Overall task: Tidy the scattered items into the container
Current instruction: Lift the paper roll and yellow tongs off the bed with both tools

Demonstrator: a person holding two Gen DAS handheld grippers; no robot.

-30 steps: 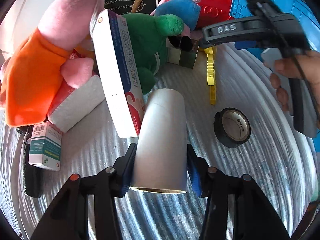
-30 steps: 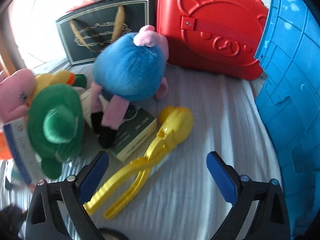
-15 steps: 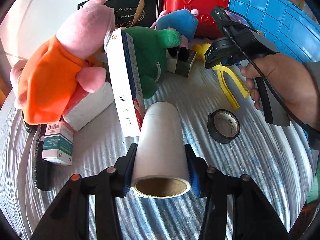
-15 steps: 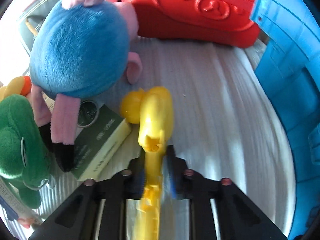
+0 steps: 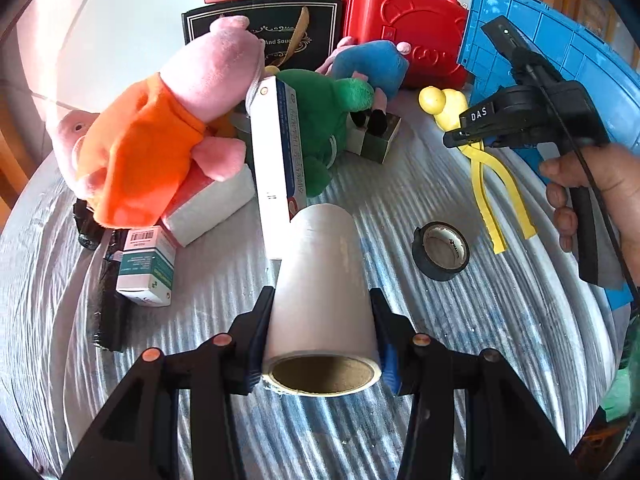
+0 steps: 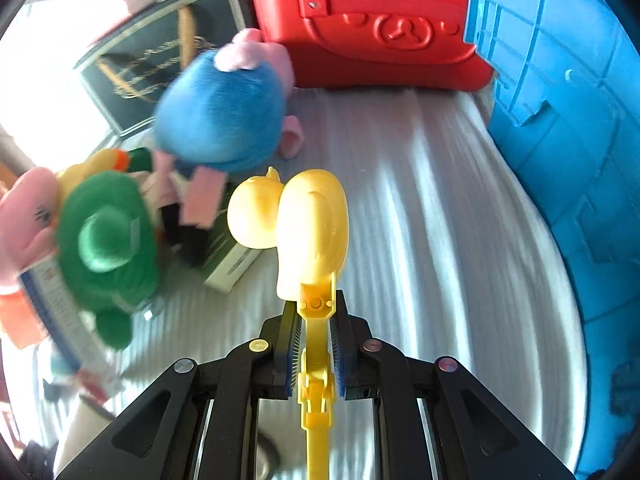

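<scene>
My left gripper (image 5: 320,320) is shut on a white roll with a cardboard core (image 5: 320,276), held a little above the striped cloth. My right gripper (image 6: 315,336) is shut on the hinge of yellow duck-shaped tongs (image 6: 308,224), whose handles hang down behind the pads. In the left wrist view that right gripper (image 5: 456,142), held by a hand (image 5: 600,184), carries the yellow tongs (image 5: 448,108) beside the blue crate (image 5: 560,40). The blue crate (image 6: 560,120) rises along the right edge.
On the cloth lie a black tape roll (image 5: 440,250), a green-white box (image 5: 146,266), a tall white-blue box (image 5: 278,160), and pink-orange (image 5: 152,140), green (image 5: 320,120) and blue (image 6: 220,116) plush toys. A red case (image 6: 380,20) and black gift bag (image 5: 280,28) stand behind.
My right gripper went from open above the yellow tongs to shut on them and raised them off the cloth. The left gripper lifted the white roll slightly.
</scene>
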